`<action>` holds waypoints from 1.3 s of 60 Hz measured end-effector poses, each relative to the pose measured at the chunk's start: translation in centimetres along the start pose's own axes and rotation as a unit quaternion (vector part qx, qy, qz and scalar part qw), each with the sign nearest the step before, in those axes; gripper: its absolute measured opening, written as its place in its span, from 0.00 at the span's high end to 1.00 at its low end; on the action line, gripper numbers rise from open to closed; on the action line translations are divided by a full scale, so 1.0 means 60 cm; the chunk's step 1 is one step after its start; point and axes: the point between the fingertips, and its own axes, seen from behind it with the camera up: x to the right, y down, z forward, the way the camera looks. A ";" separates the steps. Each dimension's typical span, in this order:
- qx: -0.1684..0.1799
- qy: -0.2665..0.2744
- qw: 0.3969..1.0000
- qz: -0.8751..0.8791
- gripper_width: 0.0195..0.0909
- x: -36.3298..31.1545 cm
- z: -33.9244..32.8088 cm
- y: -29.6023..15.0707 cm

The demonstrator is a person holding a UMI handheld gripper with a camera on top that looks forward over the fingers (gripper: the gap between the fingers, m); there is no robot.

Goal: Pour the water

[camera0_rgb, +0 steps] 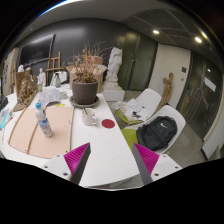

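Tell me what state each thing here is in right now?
Gripper: open, holding nothing, above the table.
Bottle: upright on the table, cap on.
Potted plant: upright, twigs look dry.
Backpack: resting on a chair.
Red lid: lying flat.

Smooth white table (105, 150), clear plastic bottle (42, 118), matt clay-look pot (85, 92), black cloth bag (157, 133)

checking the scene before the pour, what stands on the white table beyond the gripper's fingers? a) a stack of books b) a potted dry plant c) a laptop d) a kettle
b: a brown pot with dry stalks, the potted plant, stands on the white table well beyond the open, empty gripper.
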 end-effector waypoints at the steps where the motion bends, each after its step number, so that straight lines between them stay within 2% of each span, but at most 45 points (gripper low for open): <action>1: -0.001 -0.002 1.000 0.001 0.07 -0.004 0.000 0.001; 9: -0.005 -0.018 1.000 0.000 0.08 -0.064 0.000 0.004; 27: 0.009 -0.084 0.996 0.014 0.07 -0.356 0.043 0.021; 40: 0.047 -0.115 0.992 0.023 0.07 -0.525 0.147 -0.001; 53: 0.076 -0.105 0.991 0.027 0.07 -0.605 0.274 -0.028; 56: 0.087 -0.109 0.990 0.023 0.11 -0.617 0.293 -0.038; 68: 0.102 -0.111 0.988 0.014 0.51 -0.638 0.341 -0.044; 74: 0.110 -0.110 0.988 0.018 0.59 -0.640 0.342 -0.049; 78: 0.113 -0.108 0.987 0.020 0.69 -0.640 0.344 -0.050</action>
